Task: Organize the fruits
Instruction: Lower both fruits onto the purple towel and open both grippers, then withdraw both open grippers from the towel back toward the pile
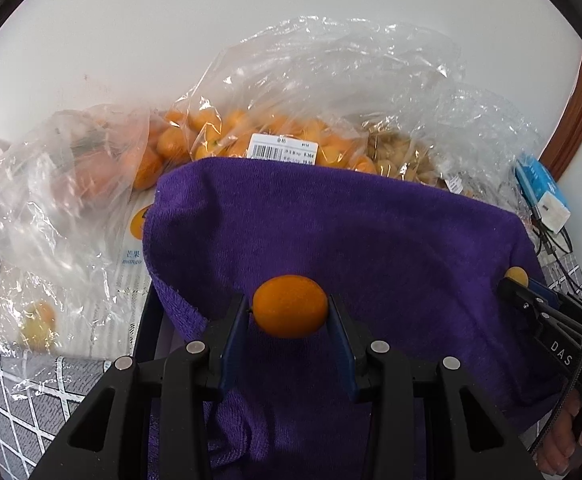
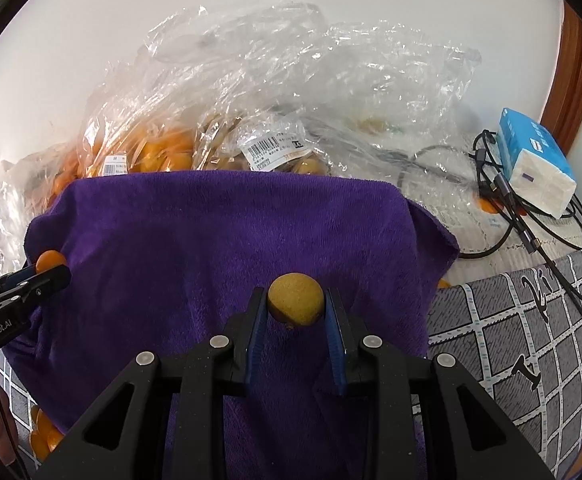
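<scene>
- Kumquat [image 1: 289,306] pinched in left gripper [image 1: 289,312]; longan [image 2: 295,299] pinched in right gripper [image 2: 295,308].
- Both are best lowered gently onto purple towel [image 2: 211,232], kept well apart, then released.

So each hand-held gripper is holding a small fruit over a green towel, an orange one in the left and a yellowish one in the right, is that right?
Not quite: the towel is purple, not green, as both wrist views show. The rest holds: the left hand-held gripper grips the orange fruit and the right hand-held gripper grips the yellowish fruit over it.
</scene>
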`<state>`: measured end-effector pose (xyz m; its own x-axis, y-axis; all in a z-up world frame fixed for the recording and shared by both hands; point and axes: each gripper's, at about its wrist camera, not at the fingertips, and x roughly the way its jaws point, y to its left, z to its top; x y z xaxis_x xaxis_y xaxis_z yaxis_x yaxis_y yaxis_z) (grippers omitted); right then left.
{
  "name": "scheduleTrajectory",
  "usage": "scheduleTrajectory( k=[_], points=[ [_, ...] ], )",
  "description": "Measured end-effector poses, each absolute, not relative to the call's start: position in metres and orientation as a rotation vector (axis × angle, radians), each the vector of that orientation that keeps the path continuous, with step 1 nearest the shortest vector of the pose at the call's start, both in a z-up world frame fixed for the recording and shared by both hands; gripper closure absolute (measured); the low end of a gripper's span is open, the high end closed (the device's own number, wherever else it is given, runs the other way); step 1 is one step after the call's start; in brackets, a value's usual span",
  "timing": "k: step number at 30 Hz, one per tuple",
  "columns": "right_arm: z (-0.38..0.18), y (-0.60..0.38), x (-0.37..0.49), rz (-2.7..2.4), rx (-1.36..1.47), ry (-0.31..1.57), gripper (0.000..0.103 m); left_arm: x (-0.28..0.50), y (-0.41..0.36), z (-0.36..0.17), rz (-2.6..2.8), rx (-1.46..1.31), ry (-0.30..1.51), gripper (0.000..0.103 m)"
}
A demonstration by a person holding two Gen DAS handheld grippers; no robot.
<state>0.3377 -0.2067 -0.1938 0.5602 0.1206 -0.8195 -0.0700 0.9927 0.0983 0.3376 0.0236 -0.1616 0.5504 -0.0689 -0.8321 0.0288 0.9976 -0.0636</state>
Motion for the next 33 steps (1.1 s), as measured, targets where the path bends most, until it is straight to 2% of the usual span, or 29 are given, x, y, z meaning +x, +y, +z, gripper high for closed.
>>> scheduleTrajectory(
  k=[9, 11, 13, 15, 16, 19, 33],
  points=[
    [-0.2, -0.202, 0.339, 0.108, 0.036, 0.989, 0.074, 0.339, 0.02, -0.172, -0.057, -0.027, 1.024, 0.065],
    [-0.2, -0.202, 0.338, 0.107, 0.03, 0.99, 0.069, 0.339, 0.02, -0.174, -0.052, -0.018, 1.026, 0.065],
    [-0.198, -0.201, 0.337, 0.106, 0.025, 0.98, 0.055, 0.34, 0.019, -0.177, -0.052, -0.02, 1.021, 0.065],
    [-0.195, -0.2, 0.335, 0.099, 0.013, 0.962, 0.047, 0.341, 0.017, -0.179, -0.052, -0.029, 1.015, 0.064],
    [-0.192, -0.199, 0.334, 0.096, 0.007, 0.95, 0.042, 0.342, 0.018, -0.178, -0.054, -0.034, 1.015, 0.059],
    [-0.183, -0.2, 0.329, 0.086, 0.003, 0.922, 0.039, 0.34, 0.018, -0.174, -0.057, -0.021, 0.986, 0.046],
    [-0.127, -0.214, 0.268, 0.019, -0.021, 0.836, 0.037, 0.304, 0.011, -0.111, -0.064, -0.018, 0.794, 0.044]
  ],
)
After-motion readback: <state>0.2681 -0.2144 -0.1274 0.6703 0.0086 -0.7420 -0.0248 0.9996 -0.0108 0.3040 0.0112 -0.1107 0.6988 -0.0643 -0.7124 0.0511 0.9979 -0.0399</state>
